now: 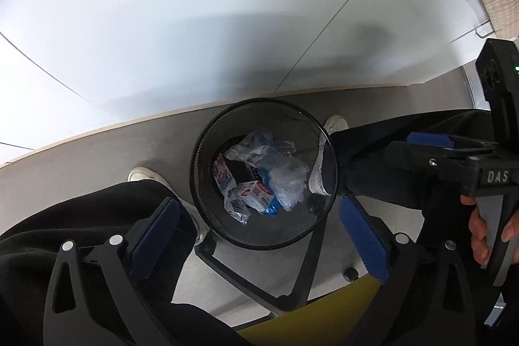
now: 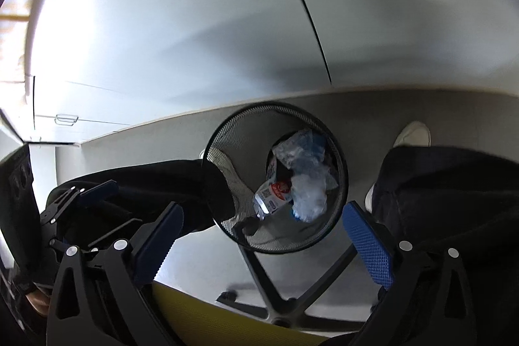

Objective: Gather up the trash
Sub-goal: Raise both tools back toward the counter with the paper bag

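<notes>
Grey floor holds a mesh bin [image 1: 264, 229] of trash [image 1: 259, 177] directly below both spread, empty claws [image 1: 259, 235] [image 2: 262, 235].

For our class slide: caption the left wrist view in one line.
Open left gripper above a mesh bin holding plastic wrappers and a small carton.

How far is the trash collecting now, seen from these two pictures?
Done: crumpled clear plastic, a small printed carton and wrappers lie inside the black mesh bin. In hand: nothing; the left gripper and the right gripper both stand open and empty above the bin. Left: no more loose trash shows in these views.
</notes>
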{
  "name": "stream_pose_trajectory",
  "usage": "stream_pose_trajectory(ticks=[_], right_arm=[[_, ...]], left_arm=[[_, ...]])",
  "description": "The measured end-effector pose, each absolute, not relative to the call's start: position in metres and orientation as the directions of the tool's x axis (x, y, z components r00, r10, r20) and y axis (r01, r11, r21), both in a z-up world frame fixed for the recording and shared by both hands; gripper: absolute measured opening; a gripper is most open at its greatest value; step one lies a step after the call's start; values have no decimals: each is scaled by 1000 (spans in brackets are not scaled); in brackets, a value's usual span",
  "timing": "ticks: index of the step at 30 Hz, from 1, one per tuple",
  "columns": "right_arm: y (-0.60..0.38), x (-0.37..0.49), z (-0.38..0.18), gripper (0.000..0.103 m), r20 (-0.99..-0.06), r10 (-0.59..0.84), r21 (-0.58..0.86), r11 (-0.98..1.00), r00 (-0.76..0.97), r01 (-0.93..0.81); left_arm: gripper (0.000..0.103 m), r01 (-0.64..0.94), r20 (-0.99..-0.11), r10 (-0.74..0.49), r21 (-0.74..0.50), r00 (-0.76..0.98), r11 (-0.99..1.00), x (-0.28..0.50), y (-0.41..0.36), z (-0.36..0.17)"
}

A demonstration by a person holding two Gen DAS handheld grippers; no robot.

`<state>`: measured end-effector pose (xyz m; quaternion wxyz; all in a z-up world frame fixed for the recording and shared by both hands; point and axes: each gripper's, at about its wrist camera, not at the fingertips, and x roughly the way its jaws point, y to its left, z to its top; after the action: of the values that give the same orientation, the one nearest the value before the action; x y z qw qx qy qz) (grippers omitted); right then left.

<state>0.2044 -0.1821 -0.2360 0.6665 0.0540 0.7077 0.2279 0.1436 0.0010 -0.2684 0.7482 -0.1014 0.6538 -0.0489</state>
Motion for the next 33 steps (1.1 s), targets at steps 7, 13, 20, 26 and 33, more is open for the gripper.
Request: stream_pose_trajectory(ticks=[7, 13, 20, 26, 33], right_arm=[[-178, 203, -234, 99, -921, 377, 388, 886, -92, -254], [-174, 201, -230, 99, -931, 360, 363, 883, -65, -299], [-166, 189, -204, 99, -950, 308, 263, 875, 48, -406], [-172, 181, -165, 99, -930, 325, 223, 870, 173, -440], [-206, 176, -111, 99, -874, 399, 276, 878, 278, -392]], left_arm=[[98, -54, -968, -187, -198, 167, 979, 142, 3, -261], [98, -57, -965, -182, -196, 188, 979, 143, 5, -252], [98, -51, -958, -159, -176, 238, 983, 141, 5, -234], [98, -26, -933, -138, -156, 331, 987, 135, 5, -196], [98, -54, -863, -154, -205, 480, 977, 129, 19, -132]])
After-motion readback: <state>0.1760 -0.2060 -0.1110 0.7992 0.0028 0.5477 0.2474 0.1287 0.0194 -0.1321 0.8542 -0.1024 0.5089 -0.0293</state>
